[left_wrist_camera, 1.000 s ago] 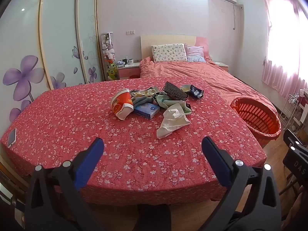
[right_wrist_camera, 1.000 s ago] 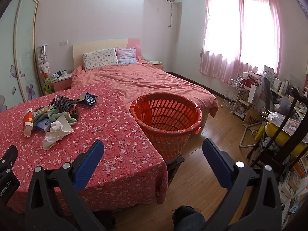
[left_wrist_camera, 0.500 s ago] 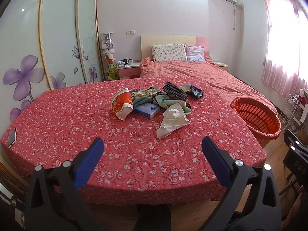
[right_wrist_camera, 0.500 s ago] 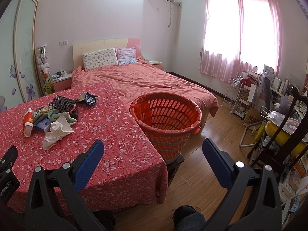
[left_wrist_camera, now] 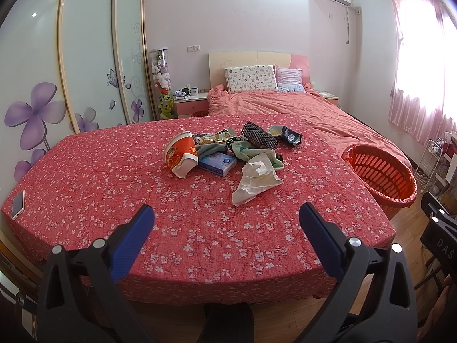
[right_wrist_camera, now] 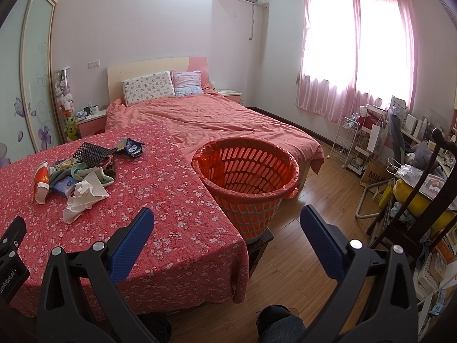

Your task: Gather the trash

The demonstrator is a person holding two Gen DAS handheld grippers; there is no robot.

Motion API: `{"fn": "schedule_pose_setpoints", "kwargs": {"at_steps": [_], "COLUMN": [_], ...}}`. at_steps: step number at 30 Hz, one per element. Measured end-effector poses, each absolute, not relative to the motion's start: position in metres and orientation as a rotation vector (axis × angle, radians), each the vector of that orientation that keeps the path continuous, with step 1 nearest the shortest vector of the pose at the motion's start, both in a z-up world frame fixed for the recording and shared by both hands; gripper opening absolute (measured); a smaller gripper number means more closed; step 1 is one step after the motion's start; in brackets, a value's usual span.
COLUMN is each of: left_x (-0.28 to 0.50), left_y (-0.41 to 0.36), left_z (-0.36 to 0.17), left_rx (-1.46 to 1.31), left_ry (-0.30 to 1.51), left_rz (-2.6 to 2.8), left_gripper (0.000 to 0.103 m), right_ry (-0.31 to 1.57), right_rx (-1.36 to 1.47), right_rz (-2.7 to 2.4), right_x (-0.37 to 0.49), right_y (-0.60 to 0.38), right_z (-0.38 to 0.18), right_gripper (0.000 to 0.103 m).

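A pile of trash lies mid-table on the red flowered cloth (left_wrist_camera: 114, 177): a red and white noodle cup (left_wrist_camera: 180, 154) on its side, a blue tissue pack (left_wrist_camera: 217, 163), crumpled white paper (left_wrist_camera: 255, 178), a black mesh piece (left_wrist_camera: 258, 136) and a dark snack bag (left_wrist_camera: 290, 136). The pile also shows in the right wrist view, with the paper (right_wrist_camera: 84, 194) nearest. An orange basket (right_wrist_camera: 247, 183) stands off the table's right edge. My left gripper (left_wrist_camera: 225, 223) is open and empty near the table's front edge. My right gripper (right_wrist_camera: 227, 225) is open and empty, before the basket.
A phone (left_wrist_camera: 17, 204) lies at the table's left edge. A bed (right_wrist_camera: 222, 125) with a pink cover stands behind the table. A white rack (right_wrist_camera: 347, 143), a dark chair (right_wrist_camera: 422, 188) and clutter fill the right side. Wood floor (right_wrist_camera: 294, 263) lies below the basket.
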State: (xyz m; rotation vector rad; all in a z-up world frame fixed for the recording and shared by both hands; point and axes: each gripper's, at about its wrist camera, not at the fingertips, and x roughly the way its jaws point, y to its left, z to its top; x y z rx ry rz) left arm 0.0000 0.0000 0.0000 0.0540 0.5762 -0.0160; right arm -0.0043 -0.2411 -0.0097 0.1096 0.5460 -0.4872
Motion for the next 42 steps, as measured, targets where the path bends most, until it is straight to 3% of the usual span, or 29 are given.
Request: {"fn": "schedule_pose_setpoints", "kwargs": {"at_steps": [42], "left_x": [0.0000], "left_y": [-0.0001], "left_z": [-0.0001], "left_rx": [0.055], "left_ry": [0.577], "left_rz": [-0.016], "left_gripper": [0.099], "right_ry": [0.545], "right_rx": [0.114], "right_rz": [-0.487], "right_x": [-0.0049], "right_y": [-0.2451], "right_z": [-0.0103], "right_gripper": [0.101]}}
